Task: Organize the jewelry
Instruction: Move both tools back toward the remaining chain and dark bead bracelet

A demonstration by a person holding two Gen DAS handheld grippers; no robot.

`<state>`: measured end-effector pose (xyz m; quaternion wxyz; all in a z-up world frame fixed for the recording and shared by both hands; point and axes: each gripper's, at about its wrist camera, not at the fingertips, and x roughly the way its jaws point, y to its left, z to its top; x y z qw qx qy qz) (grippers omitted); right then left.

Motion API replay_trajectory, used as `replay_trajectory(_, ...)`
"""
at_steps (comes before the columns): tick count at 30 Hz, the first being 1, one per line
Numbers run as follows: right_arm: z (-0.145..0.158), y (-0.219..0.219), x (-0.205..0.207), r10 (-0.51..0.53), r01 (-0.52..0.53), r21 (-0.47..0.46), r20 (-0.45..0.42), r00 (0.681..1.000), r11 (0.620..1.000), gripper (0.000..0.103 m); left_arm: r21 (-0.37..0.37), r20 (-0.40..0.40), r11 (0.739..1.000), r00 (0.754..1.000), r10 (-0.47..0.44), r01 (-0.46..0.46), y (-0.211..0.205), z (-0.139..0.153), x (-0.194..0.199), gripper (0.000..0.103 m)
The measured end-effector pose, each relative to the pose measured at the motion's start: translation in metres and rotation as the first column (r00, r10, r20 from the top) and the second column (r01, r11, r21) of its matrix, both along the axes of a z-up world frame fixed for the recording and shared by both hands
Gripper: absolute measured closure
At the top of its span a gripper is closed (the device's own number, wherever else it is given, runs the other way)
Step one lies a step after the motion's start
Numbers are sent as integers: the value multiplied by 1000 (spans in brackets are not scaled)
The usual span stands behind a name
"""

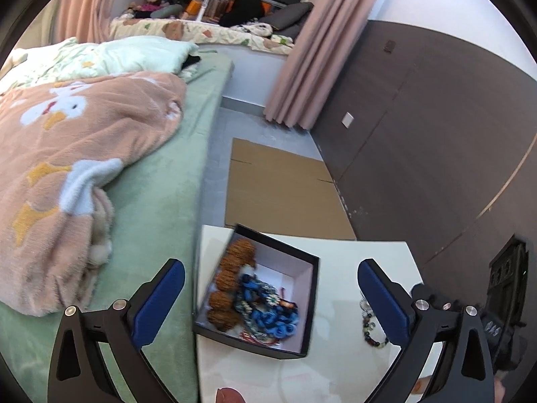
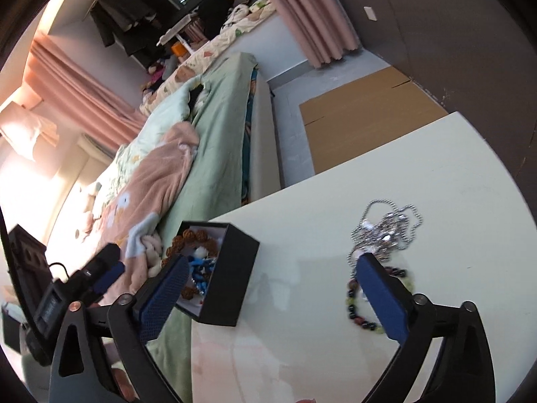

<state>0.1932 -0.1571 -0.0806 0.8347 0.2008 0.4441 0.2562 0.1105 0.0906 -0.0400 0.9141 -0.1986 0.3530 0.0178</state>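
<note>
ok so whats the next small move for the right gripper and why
Probably lower the right gripper, jaws wide open and empty, onto the dark-and-green beaded bracelet by its right finger. It and the silver ball-chain necklace lie on the white table, outside the black jewelry box.

Beaded bracelet (image 1: 374,334) partly hidden behind left tool's finger, box (image 1: 312,302) contents motion-blurred

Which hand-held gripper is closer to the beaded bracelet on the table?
Right. The right hand-held gripper has one finger beside the beaded bracelet; the left hand-held gripper frames the jewelry box.
</note>
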Motion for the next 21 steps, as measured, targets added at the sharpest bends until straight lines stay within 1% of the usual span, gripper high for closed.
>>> replay_trajectory(5, 4, -21, 1, -2, 2, 1, -6, 1000, 1000, 0, 31, 12, 999, 1000, -27, 27, -22, 1, 5, 0)
replay_trajectory(8, 6, -32, -2, 4, -4, -30, 0, 1000, 1000, 0, 39, 5, 998, 999, -53, 53, -36, -2, 9, 0)
replay_trajectory(12, 3, -43, -4, 21, -22, -54, -19, 1000, 998, 0, 50, 1, 995, 996, -86, 86, -51, -4, 13, 0)
replay_trajectory(16, 0, -61, -4, 3, -6, -111, -33, 999, 994, 0, 70, -2, 991, 994, -110, 110, -66, -6, 17, 0)
replay_trajectory(21, -3, -85, -2, -18, 12, -122, -44, 999, 992, 0, 97, -9, 983, 988, -157, 157, -90, -9, 20, 0)
